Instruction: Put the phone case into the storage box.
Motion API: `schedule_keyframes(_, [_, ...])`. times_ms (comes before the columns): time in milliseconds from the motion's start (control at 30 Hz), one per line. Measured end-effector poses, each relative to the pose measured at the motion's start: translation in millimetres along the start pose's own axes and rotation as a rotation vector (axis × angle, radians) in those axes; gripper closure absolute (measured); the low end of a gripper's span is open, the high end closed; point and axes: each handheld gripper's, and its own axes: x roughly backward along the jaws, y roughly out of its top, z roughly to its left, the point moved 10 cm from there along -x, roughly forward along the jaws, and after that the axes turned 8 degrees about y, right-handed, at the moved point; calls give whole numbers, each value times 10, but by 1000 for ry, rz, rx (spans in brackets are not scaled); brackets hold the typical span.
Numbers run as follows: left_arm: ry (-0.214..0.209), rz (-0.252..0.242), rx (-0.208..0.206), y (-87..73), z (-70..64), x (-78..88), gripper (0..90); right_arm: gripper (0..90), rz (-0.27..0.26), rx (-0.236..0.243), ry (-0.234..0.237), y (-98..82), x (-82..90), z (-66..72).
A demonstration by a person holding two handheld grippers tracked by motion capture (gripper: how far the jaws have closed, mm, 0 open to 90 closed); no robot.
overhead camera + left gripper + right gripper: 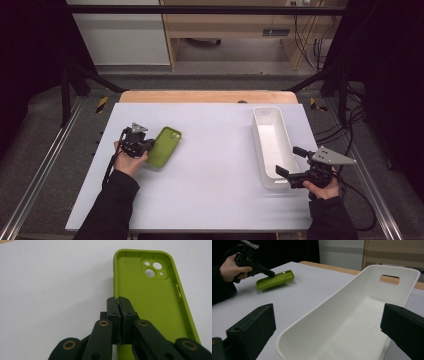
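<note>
A lime-green phone case (pixel 166 145) lies inside-up on the white table at the left, camera cutout at its far end. My left gripper (pixel 149 145) is shut on the case's long left wall, jaws pressed together over the rim (pixel 119 301). In the right gripper view that gripper (pixel 272 274) pinches the case (pixel 277 280), which looks slightly tilted above its shadow. A long white bin (pixel 256 140) stands at the right. My right gripper (pixel 286 159) is open at its near end, with one jaw on each side of the bin (pixel 352 282) and nothing held (pixel 328 325).
The white table top (pixel 210 170) has open room between the case and the bin. A wooden strip (pixel 207 96) runs along the far edge. Metal frame rails flank both sides, and cables hang at the right.
</note>
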Motion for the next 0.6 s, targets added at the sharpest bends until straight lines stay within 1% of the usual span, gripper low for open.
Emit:
schedule_keyframes(167, [-11,-22,-3,54,-27,76,881,5,1,-1,0,-1,-1,0])
schedule_keyframes(200, [-14,-29,3,66,-38,89,881,5,0,0,0,-1,-1,0])
schedule_keyframes(233, [-15,-30,-5,74,-39,105,881,5,0,0,1,0,-1,1])
schedule_keyframes(300, [-17,-35,-2,85,-49,117,881,5,1,1,0,-1,0,-1])
schedule_keyframes(433, [-22,-47,-11,118,-85,170,881,5,1,-1,1,-1,-2,1])
schedule_keyframes(467, [-29,-52,-17,133,-105,198,881,5,1,0,1,1,-1,1])
schedule_keyframes(600, [-38,-65,-18,167,-139,237,881,5,1,1,1,1,1,1])
